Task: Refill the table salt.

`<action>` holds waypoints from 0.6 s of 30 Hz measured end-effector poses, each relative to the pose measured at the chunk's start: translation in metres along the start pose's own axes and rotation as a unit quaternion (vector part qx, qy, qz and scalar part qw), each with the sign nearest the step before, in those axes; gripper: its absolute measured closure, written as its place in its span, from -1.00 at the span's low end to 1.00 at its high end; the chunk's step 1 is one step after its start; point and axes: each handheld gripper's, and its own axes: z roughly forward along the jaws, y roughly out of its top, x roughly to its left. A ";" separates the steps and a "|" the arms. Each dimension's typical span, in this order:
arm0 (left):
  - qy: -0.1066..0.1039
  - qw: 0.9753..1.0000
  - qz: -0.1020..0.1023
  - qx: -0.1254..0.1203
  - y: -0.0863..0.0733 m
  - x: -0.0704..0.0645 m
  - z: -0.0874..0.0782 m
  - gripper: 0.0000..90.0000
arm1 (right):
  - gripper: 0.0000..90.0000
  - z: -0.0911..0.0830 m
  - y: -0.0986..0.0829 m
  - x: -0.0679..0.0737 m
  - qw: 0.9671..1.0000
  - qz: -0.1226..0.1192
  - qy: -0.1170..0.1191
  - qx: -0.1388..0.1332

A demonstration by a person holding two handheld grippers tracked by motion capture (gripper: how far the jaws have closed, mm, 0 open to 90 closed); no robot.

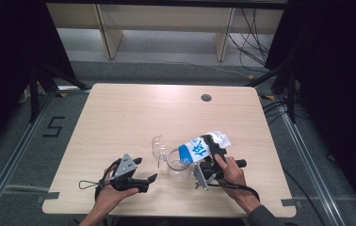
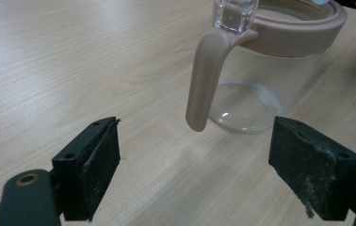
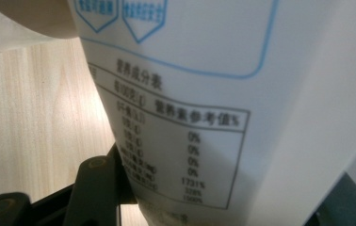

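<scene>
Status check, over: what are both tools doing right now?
Right tool shut on bag, tipped over jar. Left tool open, off the jar. Lid flipped open; nothing blocking.

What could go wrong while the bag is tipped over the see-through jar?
Some of what pours out might miss. The right tool holds the blue and white bag tilted over the glass jar, whose opening looks small beside the bag.

The jar could slide or tip if bumped. The left tool is open and not touching it, so nothing steadies it.

The hinged lid stands open beside the bag and might get knocked.
</scene>
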 end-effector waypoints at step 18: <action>0.003 1.000 0.003 0.006 0.000 0.000 0.000 -0.63 | 0.05 -0.001 0.001 -0.001 1.000 -0.021 -0.009 -0.001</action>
